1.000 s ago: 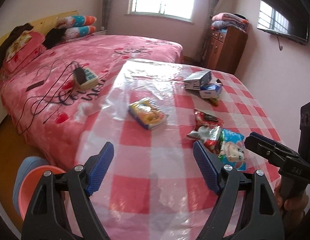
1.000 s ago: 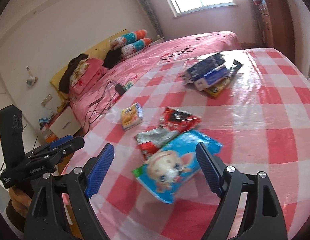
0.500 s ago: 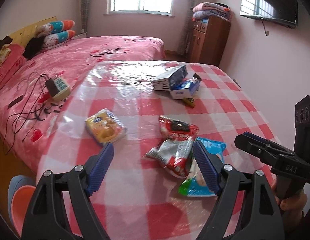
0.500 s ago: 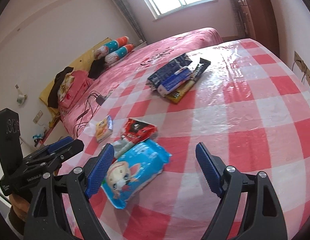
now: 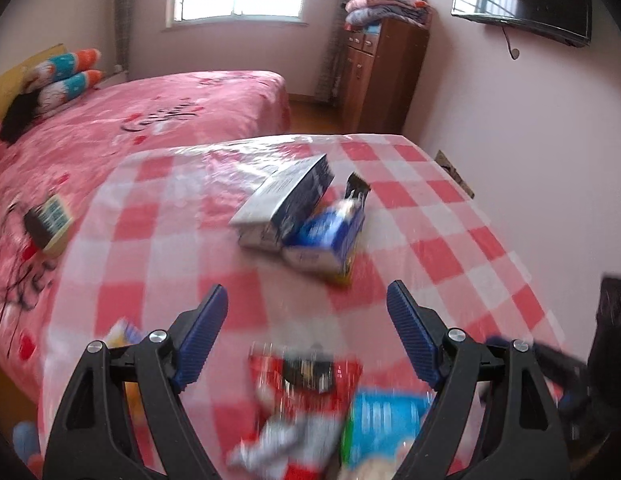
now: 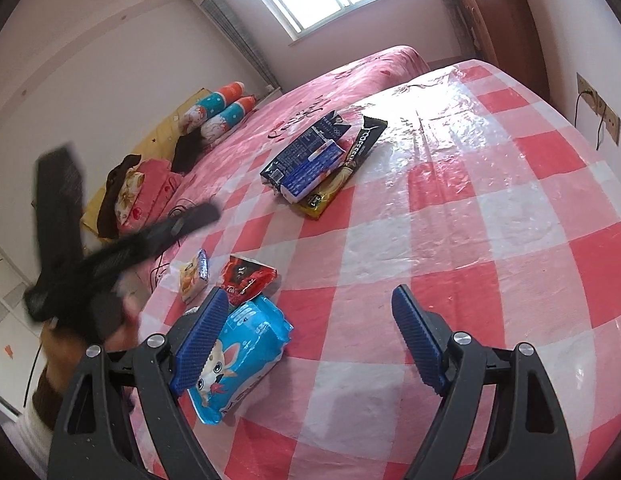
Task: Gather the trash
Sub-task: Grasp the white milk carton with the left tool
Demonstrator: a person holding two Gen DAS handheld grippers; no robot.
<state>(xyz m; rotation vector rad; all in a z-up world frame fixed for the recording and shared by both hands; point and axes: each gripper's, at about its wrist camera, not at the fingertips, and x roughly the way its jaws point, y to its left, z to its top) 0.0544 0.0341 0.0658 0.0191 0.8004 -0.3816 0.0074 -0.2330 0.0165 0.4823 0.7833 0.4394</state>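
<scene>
Trash lies on a table [image 5: 442,248] with a red-and-white checked cloth. My left gripper [image 5: 306,300] hangs open and empty over it. A blurred red wrapper [image 5: 306,376] and a blue pouch [image 5: 382,420] lie below its fingers. Farther off are a dark carton [image 5: 286,196] and a blue-white pack [image 5: 326,236]. My right gripper [image 6: 310,300] is also open and empty above bare cloth. The blue cartoon pouch [image 6: 246,356] sits beside its left finger, with the red wrapper [image 6: 248,278] and a small yellow pack [image 6: 194,280] behind. The carton [image 6: 306,148] rests on a coffee sachet [image 6: 350,168].
A pink bed [image 5: 158,120] adjoins the table's left and far sides, with a power strip [image 5: 50,220] and cables on it. A wooden cabinet [image 5: 382,76] stands at the back, and a wall socket [image 6: 598,108] sits by the table's right edge. The left gripper [image 6: 150,236] appears as a dark blur.
The left gripper has swung right and forward over the table, so the carton pile now sits ahead. The right gripper has shifted right, off the blue pouch. Both have stayed open.
</scene>
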